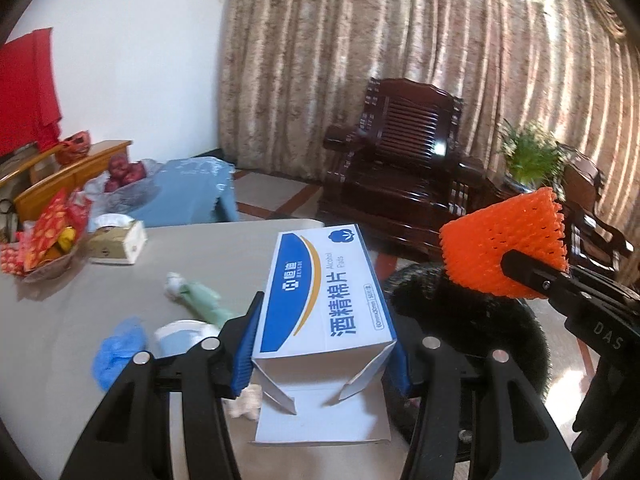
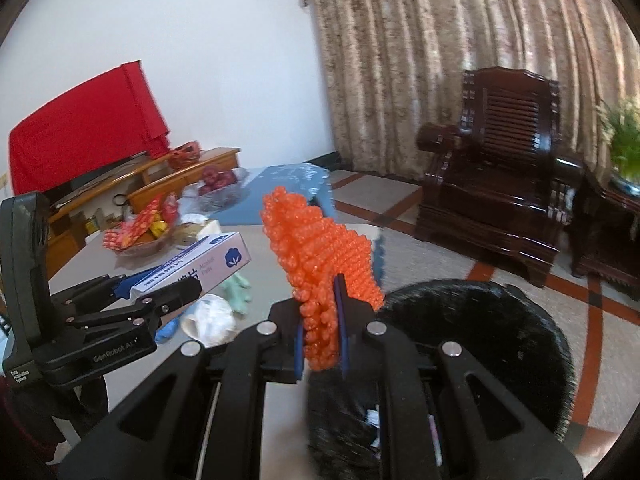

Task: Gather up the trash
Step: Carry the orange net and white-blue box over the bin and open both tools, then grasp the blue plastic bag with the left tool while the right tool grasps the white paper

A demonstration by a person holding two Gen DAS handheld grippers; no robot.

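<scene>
Gaping white-blue alcohol-pad box (image 1: 320, 304)

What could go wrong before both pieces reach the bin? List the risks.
1. The alcohol pad box is held with its end flaps hanging open toward the left claw; anything inside could fall out, though its contents are hidden.
2. The orange foam net is soft and squashed in the right claw, so it may slip free.
3. The two claws ride close together over the black bin; they could bump on release.
</scene>
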